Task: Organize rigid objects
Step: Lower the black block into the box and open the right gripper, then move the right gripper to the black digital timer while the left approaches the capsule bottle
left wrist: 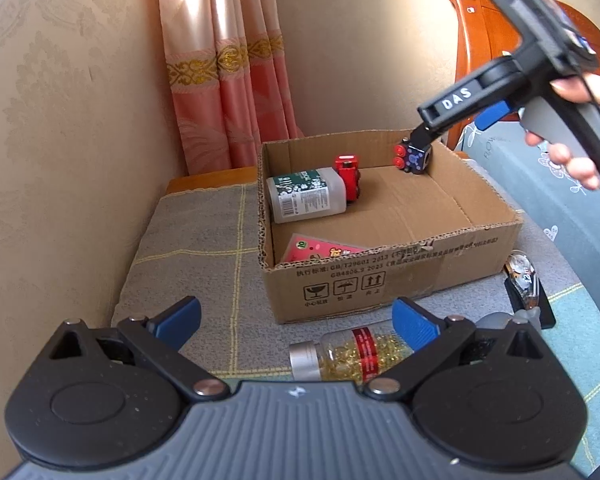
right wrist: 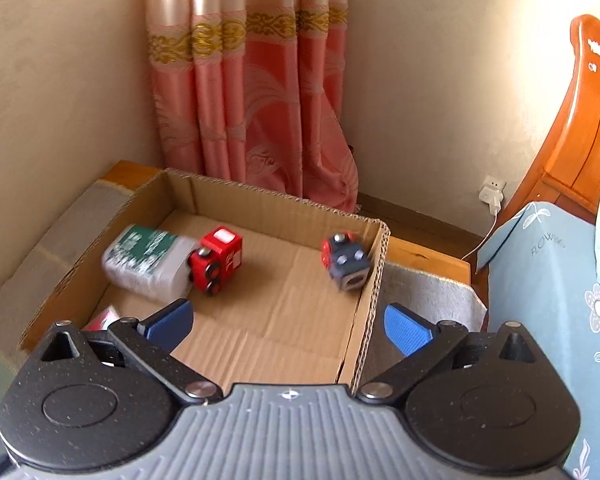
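A cardboard box [left wrist: 396, 276] [right wrist: 376, 280] holds a white bottle with a green label [left wrist: 306, 195] [right wrist: 148, 260], a red toy car [left wrist: 349, 176] [right wrist: 216, 260], a pink packet [left wrist: 320, 250] and a dark blue toy cube [left wrist: 413, 156] [right wrist: 346, 260] in its far right corner. My right gripper [right wrist: 288, 326] is open above the box, apart from the cube. My left gripper [left wrist: 296, 322] is open and empty, low over a clear bottle of yellow capsules [left wrist: 352, 354] lying in front of the box.
The box sits on a grey cloth [left wrist: 196, 248]. A black item with a clear part [left wrist: 526, 288] lies right of the box. A pink curtain [left wrist: 236, 60] hangs behind. A wooden bed frame [right wrist: 580, 140] with blue bedding [right wrist: 548, 280] stands at right.
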A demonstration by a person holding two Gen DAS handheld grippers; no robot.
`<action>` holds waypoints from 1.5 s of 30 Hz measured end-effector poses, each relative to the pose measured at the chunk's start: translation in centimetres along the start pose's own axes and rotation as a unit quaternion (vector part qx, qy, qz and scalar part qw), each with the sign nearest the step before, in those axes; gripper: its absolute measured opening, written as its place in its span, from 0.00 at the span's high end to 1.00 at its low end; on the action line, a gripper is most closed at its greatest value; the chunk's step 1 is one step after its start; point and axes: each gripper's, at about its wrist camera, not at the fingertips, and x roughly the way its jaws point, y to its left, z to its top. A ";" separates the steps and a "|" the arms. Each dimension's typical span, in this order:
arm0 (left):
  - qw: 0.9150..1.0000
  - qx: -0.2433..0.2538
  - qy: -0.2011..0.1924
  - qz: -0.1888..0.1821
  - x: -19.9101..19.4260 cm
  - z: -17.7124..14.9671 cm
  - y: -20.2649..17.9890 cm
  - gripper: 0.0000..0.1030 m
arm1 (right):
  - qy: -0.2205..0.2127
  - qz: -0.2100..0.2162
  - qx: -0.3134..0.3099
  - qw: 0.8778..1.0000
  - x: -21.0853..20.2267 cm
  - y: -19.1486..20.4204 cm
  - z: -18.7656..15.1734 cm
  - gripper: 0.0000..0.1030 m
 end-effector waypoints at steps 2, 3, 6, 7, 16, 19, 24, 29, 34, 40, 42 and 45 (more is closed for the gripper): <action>1.000 -0.001 0.000 -0.003 -0.2 -0.1 -0.1 0.02 | -0.006 0.003 -0.001 1.000 -1.1 0.3 -0.5 0.00; 1.000 -0.001 0.000 -0.004 -0.3 -0.1 -0.2 0.02 | -0.009 0.004 -0.001 1.000 -1.6 0.5 -0.9 0.00; 1.000 0.002 -0.002 -0.005 -0.7 -0.3 -0.5 0.02 | -0.018 0.003 0.000 1.000 -3.1 1.1 -2.3 0.00; 1.000 0.002 -0.002 -0.004 -0.7 -0.3 -0.5 0.02 | -0.019 0.002 -0.001 1.000 -3.5 1.3 -2.8 0.00; 1.000 -0.002 0.000 0.000 -1.5 -1.4 -0.3 0.02 | -0.043 -0.013 -0.001 0.999 -6.6 3.1 -9.0 0.00; 1.000 -0.010 0.011 0.012 -1.1 -2.0 0.2 0.02 | -0.047 -0.020 0.000 0.999 -7.1 3.2 -11.4 0.00; 0.999 -0.030 0.032 0.023 -0.2 -2.7 0.8 0.02 | -0.030 -0.019 0.013 0.999 -7.3 2.7 -14.6 0.00; 0.998 -0.034 0.044 0.024 0.5 -2.8 0.6 0.02 | -0.022 -0.011 0.010 1.000 -7.5 2.8 -16.7 0.00; 0.999 -0.023 0.045 0.017 0.6 -2.8 -0.2 0.02 | -0.011 -0.003 0.017 1.000 -7.1 3.0 -17.7 0.00; 0.998 -0.022 0.049 0.013 0.8 -2.8 -0.5 0.02 | -0.017 -0.001 0.033 0.999 -7.2 2.6 -18.0 0.00; 0.998 -0.023 0.050 0.012 0.9 -2.9 -0.4 0.02 | -0.022 -0.005 0.042 0.999 -7.3 2.0 -17.9 0.00; 0.998 -0.026 0.052 0.012 1.2 -2.8 -0.4 0.02 | -0.031 -0.013 0.045 0.998 -7.4 0.8 -17.6 0.00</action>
